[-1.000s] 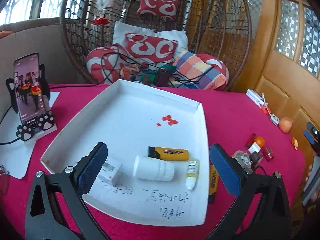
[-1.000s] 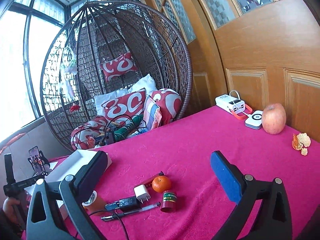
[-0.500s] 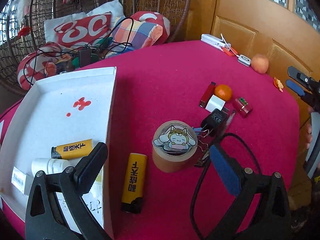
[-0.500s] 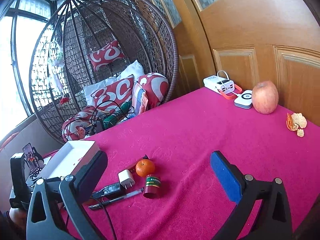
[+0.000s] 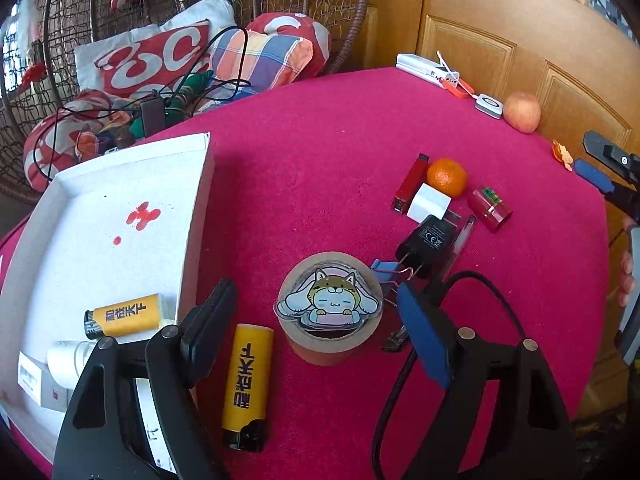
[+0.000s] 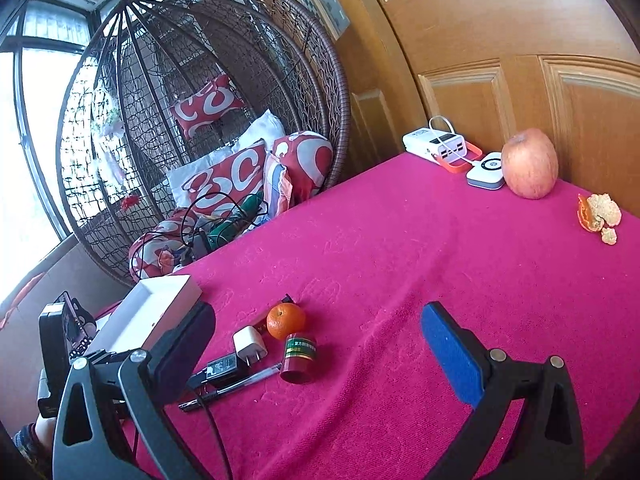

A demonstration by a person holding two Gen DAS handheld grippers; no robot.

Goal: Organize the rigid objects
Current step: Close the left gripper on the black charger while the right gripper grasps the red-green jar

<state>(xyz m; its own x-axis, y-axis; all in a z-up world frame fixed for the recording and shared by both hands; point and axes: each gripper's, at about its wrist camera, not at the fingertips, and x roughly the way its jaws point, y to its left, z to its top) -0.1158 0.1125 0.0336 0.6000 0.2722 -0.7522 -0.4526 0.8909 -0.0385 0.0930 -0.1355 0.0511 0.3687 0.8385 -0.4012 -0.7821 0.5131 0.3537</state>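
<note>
Left gripper (image 5: 316, 328) hangs over the near table, its jaws just narrowed yet clear of everything, with the yellow lighter (image 5: 246, 384) and the tape roll (image 5: 330, 314) between them. That lighter lies flat on the red cloth (image 5: 320, 152) just right of the white tray (image 5: 196, 216); it looks light, stiff and smooth, probably best pinched across its narrow sides at mid-length. The roll beside it crowds the right finger. Just beyond lie a binder clip (image 5: 386, 274), black charger (image 5: 430, 242) and cable, which could snag. Farther right, the right gripper (image 6: 316, 344) stands wide and empty.
</note>
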